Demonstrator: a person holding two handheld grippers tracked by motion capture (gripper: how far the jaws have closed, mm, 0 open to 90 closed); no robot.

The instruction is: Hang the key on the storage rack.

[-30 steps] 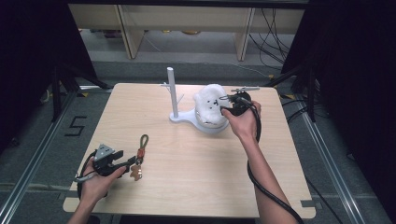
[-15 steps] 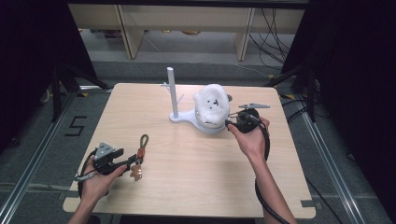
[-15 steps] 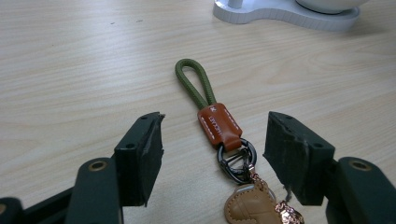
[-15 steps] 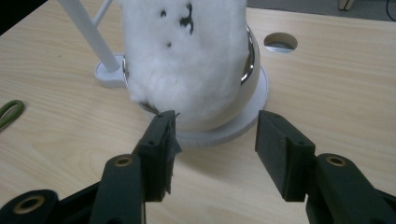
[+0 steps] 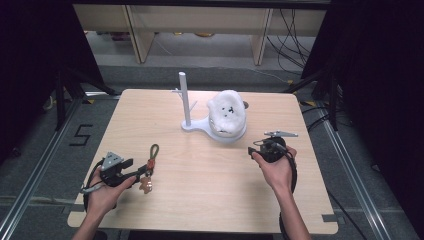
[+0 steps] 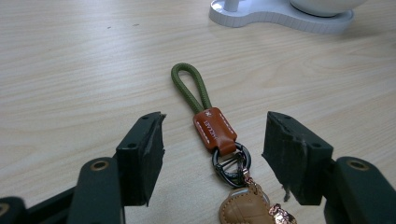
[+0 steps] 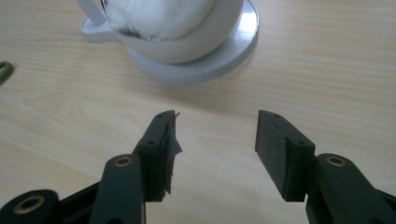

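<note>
The fingers (image 6: 140,154) of the left gripper (image 5: 131,173) stand spread wide, one on each side of the keychain (image 6: 212,130), holding nothing yet. The keychain lies flat on the tabletop (image 5: 200,170) near its front left corner, green cord loop pointing toward the far edge, brown leather tab and dark ring between the fingers, a tan charm nearest the camera.

What has changed is on the other side: the right gripper (image 5: 252,151), up at the white stand (image 5: 202,126) a second ago, has drawn back toward the front right of the tabletop and now rests released and empty, its fingers (image 7: 161,140) parted over bare wood. That suggests its business at the stand is finished and the keychain pickup is next.

The stand sits toward the far edge, with an upright pegged post (image 5: 184,97) and a bowl holding a white fluffy thing (image 5: 226,111). Nothing lies between keychain and stand; only the bowl crowds the post from the right.
</note>
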